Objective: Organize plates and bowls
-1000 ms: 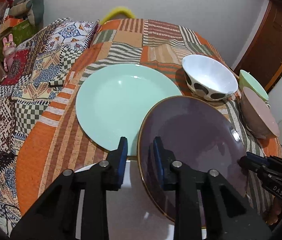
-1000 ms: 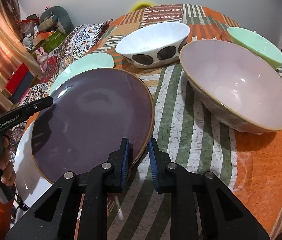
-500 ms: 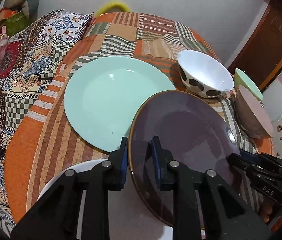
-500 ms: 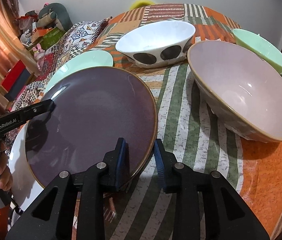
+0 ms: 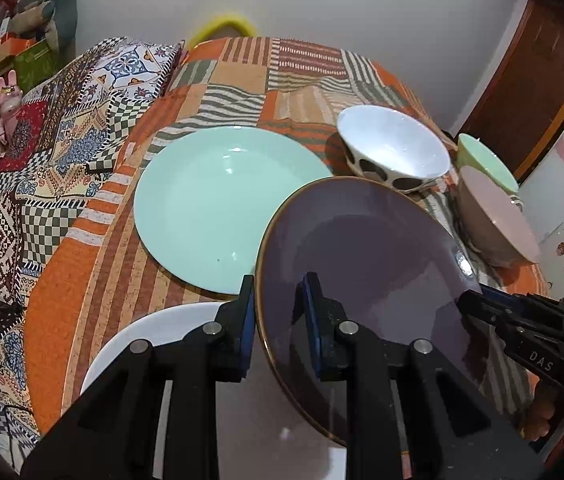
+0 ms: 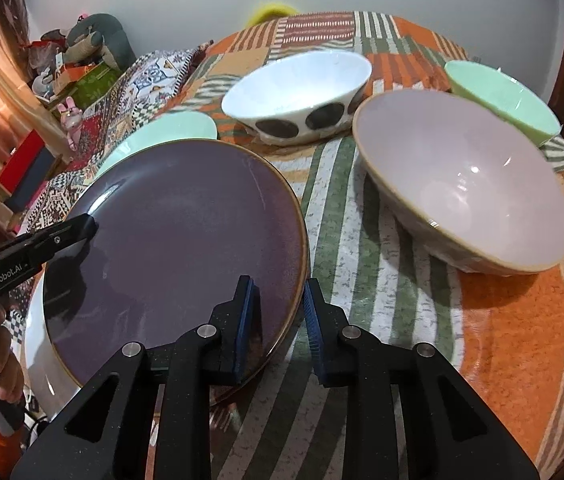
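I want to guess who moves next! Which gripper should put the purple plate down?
Probably left: the left gripper clamps the round purple plate's rim above the round white plate. The right gripper straddles the opposite rim with a gap showing.

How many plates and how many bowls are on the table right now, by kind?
Plates: 3 – purple plate, mint green plate, white plate under the purple one.
Bowls: 3 – white spotted bowl, pink bowl, green bowl.
Total: 6
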A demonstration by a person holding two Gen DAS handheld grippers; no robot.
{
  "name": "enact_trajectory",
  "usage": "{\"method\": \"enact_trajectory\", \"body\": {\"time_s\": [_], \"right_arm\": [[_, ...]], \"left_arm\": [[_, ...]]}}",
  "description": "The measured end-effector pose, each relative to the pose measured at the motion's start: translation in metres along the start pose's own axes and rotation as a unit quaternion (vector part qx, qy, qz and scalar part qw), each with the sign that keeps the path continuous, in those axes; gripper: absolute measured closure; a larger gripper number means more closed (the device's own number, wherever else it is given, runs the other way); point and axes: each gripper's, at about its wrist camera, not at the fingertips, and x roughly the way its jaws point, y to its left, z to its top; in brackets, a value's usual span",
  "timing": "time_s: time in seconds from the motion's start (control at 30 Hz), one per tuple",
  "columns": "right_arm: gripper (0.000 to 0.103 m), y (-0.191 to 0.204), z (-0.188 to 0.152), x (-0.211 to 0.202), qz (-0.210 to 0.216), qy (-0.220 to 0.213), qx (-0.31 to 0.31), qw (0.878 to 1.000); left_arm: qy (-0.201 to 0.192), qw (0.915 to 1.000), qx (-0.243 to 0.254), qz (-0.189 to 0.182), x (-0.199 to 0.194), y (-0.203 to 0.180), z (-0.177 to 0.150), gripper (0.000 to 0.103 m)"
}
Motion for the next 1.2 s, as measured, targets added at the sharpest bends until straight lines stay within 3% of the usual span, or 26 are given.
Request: {"method": "enact_trajectory", "body": {"time_s": [0.8, 1.2], "right_arm": [[0.080, -0.011, -0.025, -0.071, 0.003, -0.041, 0.017, 0.999], [0.080, -0.030, -0.047, -0.084, -0.003, -0.039, 0.039, 0.998]], "left_arm": [[-0.017, 0.9992, 0.018, -0.032, -0.073, -0.049, -0.035, 0.081], [-0.001, 0.9983, 0.045, -0.036, -0.080, -0.083, -0.051, 0.081]]}}
